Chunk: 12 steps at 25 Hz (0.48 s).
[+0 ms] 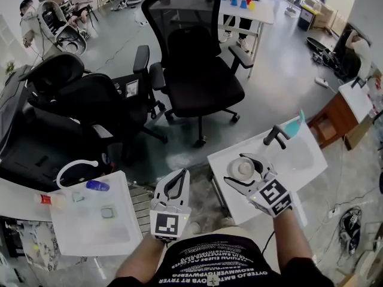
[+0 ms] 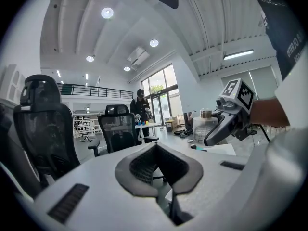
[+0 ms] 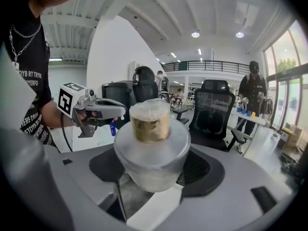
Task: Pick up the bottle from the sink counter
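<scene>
My right gripper [image 1: 250, 171] is shut on a frosted translucent bottle [image 1: 242, 169] with a gold cap and holds it upright just above the near left part of the white sink counter [image 1: 302, 160]. In the right gripper view the bottle [image 3: 151, 146] fills the space between the dark pads [image 3: 204, 170]. My left gripper [image 1: 176, 181] hangs to the left of the counter, over the floor, its jaws shut on nothing. The left gripper view shows the bottle [image 2: 202, 127] held by the right gripper [image 2: 222, 127] off to the right.
A black faucet [image 1: 276, 134] and a teal item [image 1: 292, 124] stand at the counter's far edge. A white table [image 1: 90, 235] at the left holds a blue bottle [image 1: 97, 186] and small items. Black office chairs [image 1: 194, 70] stand ahead. A wooden cabinet [image 1: 335, 118] is at the right.
</scene>
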### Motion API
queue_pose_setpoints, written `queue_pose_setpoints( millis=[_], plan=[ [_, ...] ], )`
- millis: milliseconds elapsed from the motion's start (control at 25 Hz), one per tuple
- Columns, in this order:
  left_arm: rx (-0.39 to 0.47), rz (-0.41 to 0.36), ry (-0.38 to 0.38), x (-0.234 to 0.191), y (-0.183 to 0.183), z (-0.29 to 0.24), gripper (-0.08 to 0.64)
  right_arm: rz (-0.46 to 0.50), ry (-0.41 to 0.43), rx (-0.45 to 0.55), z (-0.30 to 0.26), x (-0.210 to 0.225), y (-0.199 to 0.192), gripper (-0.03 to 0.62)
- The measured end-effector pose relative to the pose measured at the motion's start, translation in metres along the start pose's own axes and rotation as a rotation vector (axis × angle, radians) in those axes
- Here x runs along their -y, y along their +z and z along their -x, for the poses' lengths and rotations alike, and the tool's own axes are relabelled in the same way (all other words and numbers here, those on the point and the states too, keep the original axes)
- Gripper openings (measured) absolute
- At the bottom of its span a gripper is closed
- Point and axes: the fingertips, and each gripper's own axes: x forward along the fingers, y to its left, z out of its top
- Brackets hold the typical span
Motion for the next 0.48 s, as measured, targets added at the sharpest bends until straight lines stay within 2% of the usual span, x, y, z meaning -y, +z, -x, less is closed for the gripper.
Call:
queue_pose_setpoints(
  millis=[480],
  plan=[
    [0.006,-0.006,-0.003,0.0054,-0.0011,-0.0015,0.002,0.018,-0.006,-0.009,-0.0010,0.0014,-0.0041,0.334]
  ],
)
